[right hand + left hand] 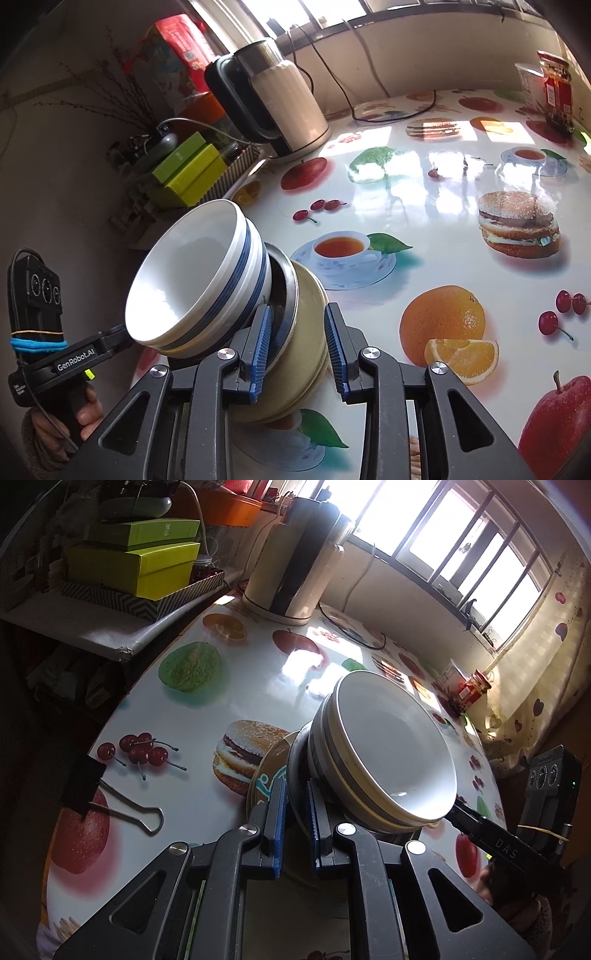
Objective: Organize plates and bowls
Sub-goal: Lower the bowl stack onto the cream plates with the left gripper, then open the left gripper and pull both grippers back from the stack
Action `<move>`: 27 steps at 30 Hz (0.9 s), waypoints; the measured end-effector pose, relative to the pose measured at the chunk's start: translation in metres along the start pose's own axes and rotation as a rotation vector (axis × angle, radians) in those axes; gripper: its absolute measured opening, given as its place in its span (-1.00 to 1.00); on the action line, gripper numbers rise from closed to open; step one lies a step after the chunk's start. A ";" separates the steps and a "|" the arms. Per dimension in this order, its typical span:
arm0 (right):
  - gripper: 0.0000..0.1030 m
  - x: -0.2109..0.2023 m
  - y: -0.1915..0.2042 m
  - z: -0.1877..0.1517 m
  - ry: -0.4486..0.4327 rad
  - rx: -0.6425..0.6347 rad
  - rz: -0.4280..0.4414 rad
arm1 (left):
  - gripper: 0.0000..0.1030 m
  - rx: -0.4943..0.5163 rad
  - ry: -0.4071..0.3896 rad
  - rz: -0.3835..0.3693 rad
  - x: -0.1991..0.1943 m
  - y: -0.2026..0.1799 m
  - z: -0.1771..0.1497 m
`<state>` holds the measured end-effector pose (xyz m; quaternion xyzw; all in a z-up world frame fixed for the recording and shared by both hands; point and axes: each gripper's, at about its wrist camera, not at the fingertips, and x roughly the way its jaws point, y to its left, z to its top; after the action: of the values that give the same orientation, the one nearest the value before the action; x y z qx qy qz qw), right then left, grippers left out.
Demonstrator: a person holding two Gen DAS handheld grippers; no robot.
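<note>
White bowls, blue-banded, sit nested on a metal plate and a tan plate: stacking looks nearly done. Left hand-held gripper pinches the metal rim; right hand-held gripper stands open around the tan plate, above the tabletop.

We cannot count the white bowls: nested rims overlap, and the stack covers most of the metal dish and the tan plate beneath. In the right wrist view the tan plate's lower edge sits behind the right gripper frame. The hand on the left gripper handle is cut off at the bottom edge. Jar label print is too small to read. The window is blown out; nothing outside is legible.
</note>
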<state>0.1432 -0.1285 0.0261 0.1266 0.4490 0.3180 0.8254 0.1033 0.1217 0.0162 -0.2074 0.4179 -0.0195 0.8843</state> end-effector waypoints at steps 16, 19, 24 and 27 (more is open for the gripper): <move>-0.13 -0.037 0.015 -0.019 -0.064 -0.031 -0.012 | -0.22 0.065 -0.085 0.074 -0.038 -0.015 -0.026; -0.08 -0.045 0.018 -0.025 -0.078 -0.035 -0.023 | -0.16 0.095 -0.104 0.111 -0.044 -0.019 -0.034; -0.02 -0.056 0.028 -0.036 -0.094 -0.069 -0.043 | -0.16 0.132 -0.123 0.154 -0.053 -0.027 -0.047; 0.06 -0.063 0.033 -0.043 -0.106 -0.079 -0.048 | -0.15 0.160 -0.139 0.177 -0.057 -0.031 -0.055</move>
<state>0.0697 -0.1473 0.0599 0.0995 0.3947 0.3084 0.8597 0.0295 0.0855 0.0385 -0.0995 0.3696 0.0396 0.9230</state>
